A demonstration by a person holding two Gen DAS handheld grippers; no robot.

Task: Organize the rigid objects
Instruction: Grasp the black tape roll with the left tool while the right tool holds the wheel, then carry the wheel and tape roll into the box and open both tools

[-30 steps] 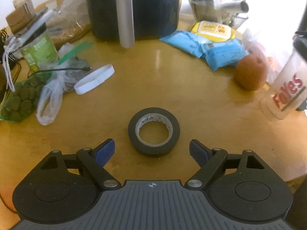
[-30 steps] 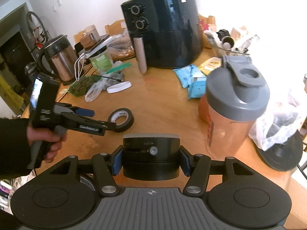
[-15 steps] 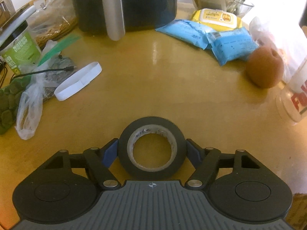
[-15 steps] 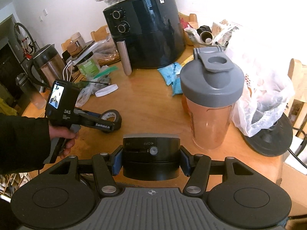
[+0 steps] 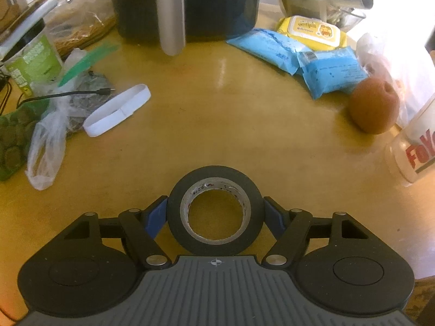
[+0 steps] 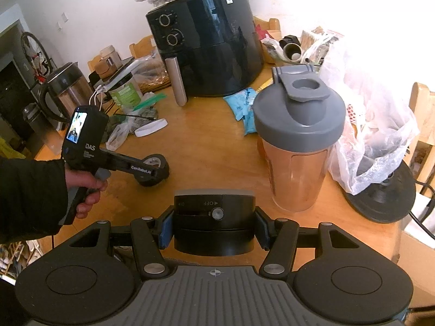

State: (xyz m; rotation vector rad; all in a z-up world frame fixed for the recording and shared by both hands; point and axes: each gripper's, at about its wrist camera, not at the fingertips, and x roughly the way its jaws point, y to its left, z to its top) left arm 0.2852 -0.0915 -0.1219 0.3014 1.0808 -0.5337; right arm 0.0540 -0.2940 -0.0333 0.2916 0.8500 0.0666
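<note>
A black tape roll (image 5: 214,209) lies flat on the wooden table (image 5: 217,125), between the blue pads of my left gripper (image 5: 214,217), which is shut on its sides. In the right wrist view the same roll (image 6: 152,169) shows under the left gripper. My right gripper (image 6: 214,228) is shut on a black round device with an OFF mark (image 6: 214,224), held above the table's near edge.
A black air fryer (image 6: 209,43) stands at the back. A shaker bottle (image 6: 297,141), a brown fruit (image 5: 373,108), blue packets (image 5: 329,73), a yellow wipes pack (image 5: 312,31), a white band (image 5: 117,110) and plastic bags (image 5: 46,146) lie around.
My left gripper moved forward around the tape roll and closed from open onto its sides. The right gripper kept its hold on the black device while its view shifted.
</note>
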